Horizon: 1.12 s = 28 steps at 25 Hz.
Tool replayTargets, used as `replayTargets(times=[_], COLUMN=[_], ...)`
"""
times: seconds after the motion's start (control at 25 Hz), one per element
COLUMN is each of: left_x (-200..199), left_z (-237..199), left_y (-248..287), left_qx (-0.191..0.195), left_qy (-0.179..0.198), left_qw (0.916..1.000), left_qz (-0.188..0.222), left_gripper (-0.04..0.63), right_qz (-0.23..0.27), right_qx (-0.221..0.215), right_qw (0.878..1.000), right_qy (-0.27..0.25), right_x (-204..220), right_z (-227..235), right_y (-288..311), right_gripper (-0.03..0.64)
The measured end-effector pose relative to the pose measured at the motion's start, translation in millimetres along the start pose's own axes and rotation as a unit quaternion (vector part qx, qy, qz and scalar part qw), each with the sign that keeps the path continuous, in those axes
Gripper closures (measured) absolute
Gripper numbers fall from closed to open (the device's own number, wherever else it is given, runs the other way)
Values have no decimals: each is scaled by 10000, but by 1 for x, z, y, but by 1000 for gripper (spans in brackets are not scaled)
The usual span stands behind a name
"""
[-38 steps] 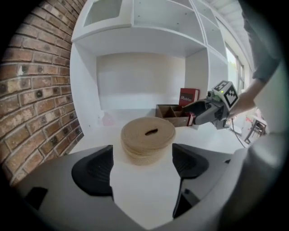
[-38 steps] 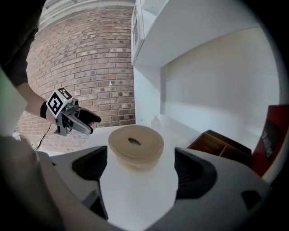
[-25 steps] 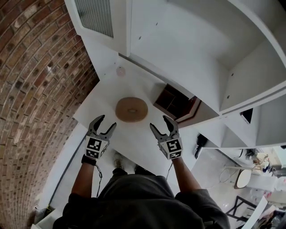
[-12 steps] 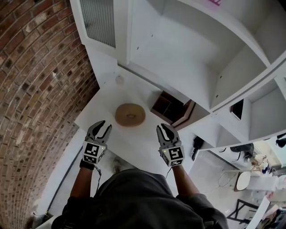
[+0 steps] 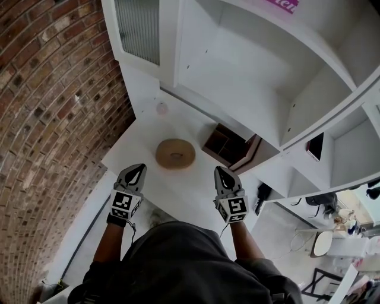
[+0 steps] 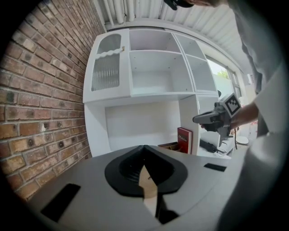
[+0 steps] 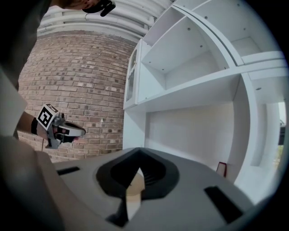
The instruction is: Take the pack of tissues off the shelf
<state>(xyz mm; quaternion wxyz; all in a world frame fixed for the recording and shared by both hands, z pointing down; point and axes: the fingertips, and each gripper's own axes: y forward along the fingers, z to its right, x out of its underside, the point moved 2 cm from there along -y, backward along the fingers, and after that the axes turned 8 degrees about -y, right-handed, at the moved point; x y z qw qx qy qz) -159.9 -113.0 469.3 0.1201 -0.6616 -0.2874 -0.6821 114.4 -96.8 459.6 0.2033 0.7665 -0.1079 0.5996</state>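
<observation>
A round tan dish (image 5: 175, 153) lay on the white counter (image 5: 136, 148), its top looking bare. Just right of the dish stood a dark compartmented wooden box (image 5: 224, 144), its contents indistinct. The pink pack of tissues (image 5: 284, 3) showed only an edge, high in the white shelf unit (image 5: 237, 71), well beyond the dish. On the dish's near side, the left gripper (image 5: 138, 168) and right gripper (image 5: 221, 171) had just closed, jaws together on nothing.
</observation>
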Motion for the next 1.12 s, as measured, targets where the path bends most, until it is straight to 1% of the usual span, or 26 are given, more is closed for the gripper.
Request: replayTargets(times=[0.4,0.56,0.84,1.12], left_x=[3,4,5,6], left_z=[-1,0,0,1], left_y=[-3,-5,-6,-6], left_qx=[13,25,63,75], left_qy=[-27,-35,-42,-64], left_qw=[10000,10000,10000,9999], left_qz=[-31,-53,-61,-64], left_gripper=[595,594,594,594], right_qz=[64,-32,79,71], right_qx=[3,-27,-10,-5], right_qw=[10000,10000,10000,10000], right_qy=[9,41,27,32], right_x=[-5,-2,-6,-6], right_z=[-4,-6,-9,-7], right_y=[-2,-5,-5,-4], right_gripper=[618,618,618,618])
